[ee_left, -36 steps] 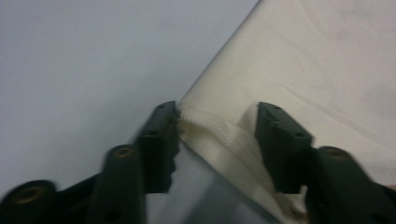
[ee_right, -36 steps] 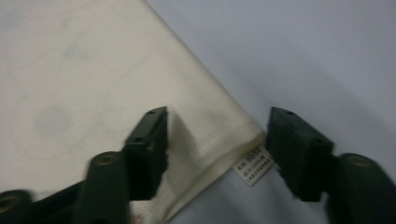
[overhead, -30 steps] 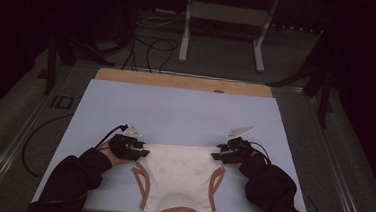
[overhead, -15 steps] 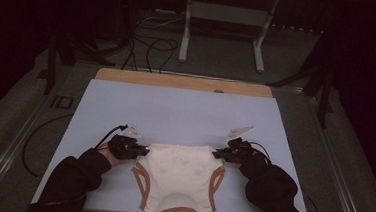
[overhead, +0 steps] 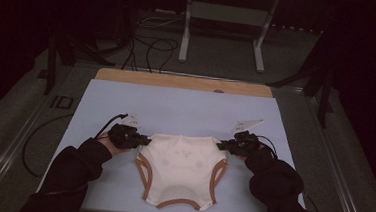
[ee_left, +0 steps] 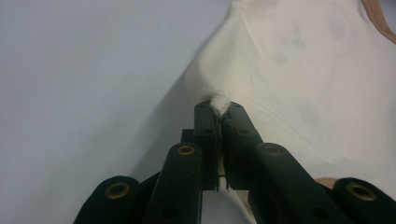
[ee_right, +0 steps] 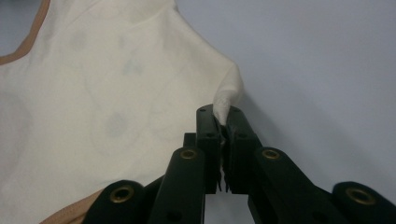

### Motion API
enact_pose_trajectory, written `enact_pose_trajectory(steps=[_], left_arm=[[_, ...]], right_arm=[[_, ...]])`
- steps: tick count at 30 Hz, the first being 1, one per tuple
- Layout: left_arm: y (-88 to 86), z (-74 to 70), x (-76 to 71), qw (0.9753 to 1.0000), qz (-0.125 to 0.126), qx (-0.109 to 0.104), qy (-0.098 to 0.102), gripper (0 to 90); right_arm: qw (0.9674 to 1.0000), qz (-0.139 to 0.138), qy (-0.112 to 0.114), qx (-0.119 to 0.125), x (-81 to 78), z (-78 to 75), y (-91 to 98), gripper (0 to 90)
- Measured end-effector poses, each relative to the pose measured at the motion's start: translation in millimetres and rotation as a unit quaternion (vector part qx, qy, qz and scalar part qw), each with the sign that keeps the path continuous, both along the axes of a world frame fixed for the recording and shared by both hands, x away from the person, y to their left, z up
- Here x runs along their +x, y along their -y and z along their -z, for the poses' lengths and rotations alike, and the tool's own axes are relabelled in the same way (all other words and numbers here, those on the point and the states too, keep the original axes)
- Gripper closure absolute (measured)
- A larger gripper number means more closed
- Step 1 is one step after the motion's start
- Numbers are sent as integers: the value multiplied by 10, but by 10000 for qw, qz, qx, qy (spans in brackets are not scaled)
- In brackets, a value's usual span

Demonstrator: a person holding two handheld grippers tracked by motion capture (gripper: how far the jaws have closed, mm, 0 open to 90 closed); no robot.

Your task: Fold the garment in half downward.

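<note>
A small cream garment (overhead: 181,168) with brown-trimmed openings lies on the pale blue table top (overhead: 176,107) near the front edge. My left gripper (overhead: 146,141) is shut on the garment's far left corner. In the left gripper view the cream garment (ee_left: 299,70) bunches between the closed jaws of the left gripper (ee_left: 218,109). My right gripper (overhead: 220,145) is shut on the far right corner. The right gripper view shows a peak of the garment (ee_right: 116,93) pinched in the right gripper (ee_right: 223,112). Both corners are lifted slightly off the table.
A wooden strip (overhead: 182,81) runs along the table's far edge. Beyond it a metal stand (overhead: 227,18) and loose cables (overhead: 150,48) sit on the dark floor. Cables trail from both grippers across the blue surface.
Both grippers have closed on the garment's far corners and risen a little, drawing the far edge taut. The grippers moved slightly apart from the earliest frame.
</note>
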State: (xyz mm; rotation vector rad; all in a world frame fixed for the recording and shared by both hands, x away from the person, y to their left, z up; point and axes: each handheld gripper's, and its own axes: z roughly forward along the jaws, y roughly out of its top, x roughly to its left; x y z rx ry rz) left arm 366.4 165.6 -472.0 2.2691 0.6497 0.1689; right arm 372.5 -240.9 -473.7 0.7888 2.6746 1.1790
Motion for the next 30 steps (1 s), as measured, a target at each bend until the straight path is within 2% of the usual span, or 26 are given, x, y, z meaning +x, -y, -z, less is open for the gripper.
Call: enact_pose_trajectory(steps=[4,9,13,17,20,30], left_arm=[[24,-34,122,9999,-72,29,106,861],[47,-22,293,9996,-229,1,136,861],[62,21,406,9994,-338,-24,42,860],[83,53,502,9991,-406,-61,41,860],[102,86,565,9988,-478,-17,60,859],[133,254,763,9969,-775,80,-104,851]], right_arm=[[9999,143,45,78,73,-40,27,864],[9995,291,108,69,214,-52,38,863],[9991,427,67,32,347,-32,34,863],[9984,555,65,-23,471,10,33,863],[9981,597,106,-131,550,57,21,863],[9967,796,-67,-170,724,215,7,861]])
